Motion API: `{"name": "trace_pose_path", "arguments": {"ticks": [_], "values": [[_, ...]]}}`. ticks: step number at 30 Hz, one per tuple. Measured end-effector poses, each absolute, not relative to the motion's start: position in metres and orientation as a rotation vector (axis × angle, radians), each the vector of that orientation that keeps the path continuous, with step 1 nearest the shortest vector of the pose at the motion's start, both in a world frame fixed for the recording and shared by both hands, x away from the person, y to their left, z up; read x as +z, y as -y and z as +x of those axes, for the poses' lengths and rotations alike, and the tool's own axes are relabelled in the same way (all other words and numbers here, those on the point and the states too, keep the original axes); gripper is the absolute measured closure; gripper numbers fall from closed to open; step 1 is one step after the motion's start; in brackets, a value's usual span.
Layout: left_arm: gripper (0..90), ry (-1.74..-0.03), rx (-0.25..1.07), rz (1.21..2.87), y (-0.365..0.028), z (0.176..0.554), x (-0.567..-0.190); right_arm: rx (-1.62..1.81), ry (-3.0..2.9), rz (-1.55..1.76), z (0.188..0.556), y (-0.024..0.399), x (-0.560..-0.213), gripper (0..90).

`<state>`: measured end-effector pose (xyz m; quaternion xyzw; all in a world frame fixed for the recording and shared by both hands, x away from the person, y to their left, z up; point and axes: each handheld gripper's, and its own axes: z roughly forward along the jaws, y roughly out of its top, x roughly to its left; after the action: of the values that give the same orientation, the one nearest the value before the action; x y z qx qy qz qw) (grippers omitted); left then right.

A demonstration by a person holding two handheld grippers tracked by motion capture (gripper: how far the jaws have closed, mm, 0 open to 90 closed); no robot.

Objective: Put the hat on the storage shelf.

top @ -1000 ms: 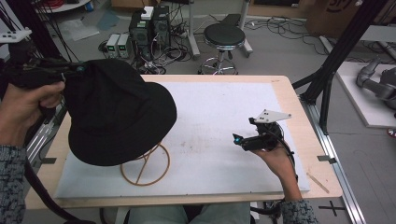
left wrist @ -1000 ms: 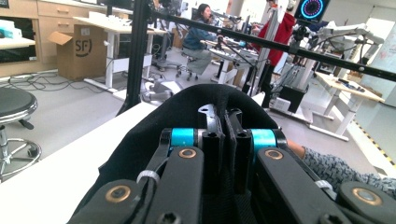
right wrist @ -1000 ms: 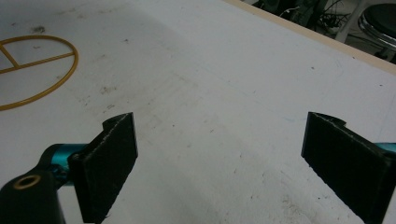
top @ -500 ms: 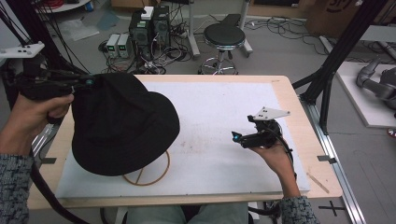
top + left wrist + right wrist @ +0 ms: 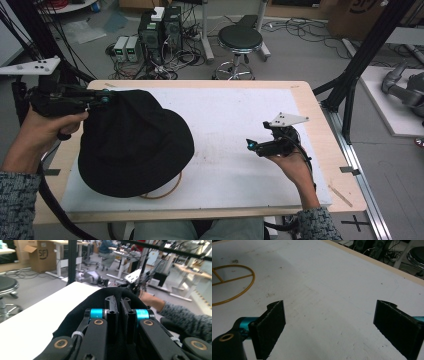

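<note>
Left gripper (image 5: 97, 97): jaws pinching the black hat (image 5: 132, 142) brim.
Right gripper (image 5: 256, 146): jaws spread wide above the table (image 5: 240, 120).
Hat: partly covering the yellow ring stand (image 5: 167, 187).

"SF" on cardboard box (image 5: 43, 255)

Beyond the far edge of the wooden table (image 5: 320, 107) we see a grey floor (image 5: 300, 55), a round black stool (image 5: 240, 37), tangled cables (image 5: 175, 55) and a cardboard box (image 5: 41, 255).
</note>
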<state>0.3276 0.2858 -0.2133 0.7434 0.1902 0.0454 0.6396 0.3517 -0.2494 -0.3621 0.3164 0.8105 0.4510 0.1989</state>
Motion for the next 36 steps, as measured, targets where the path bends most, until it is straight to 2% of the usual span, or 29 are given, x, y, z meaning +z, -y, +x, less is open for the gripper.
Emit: {"name": "trace_pose_path", "arguments": {"ticks": [21, 31, 36], "values": [[81.4, -0.42, 0.104, 1.733, -0.284, 0.325, -0.221, 1.262, -2.265, 0.889, 0.352, 0.25, -0.362, 10.3], [76.1, -0.405, 0.11, 1.735, -0.285, 0.325, -0.224, 1.259, -2.265, 0.884, 0.352, 0.25, -0.362, 10.3], [66.9, -0.422, 0.135, 1.716, -0.286, 0.325, -0.226, 1.26, -2.263, 0.888, 0.352, 0.25, -0.362, 10.3]]}}
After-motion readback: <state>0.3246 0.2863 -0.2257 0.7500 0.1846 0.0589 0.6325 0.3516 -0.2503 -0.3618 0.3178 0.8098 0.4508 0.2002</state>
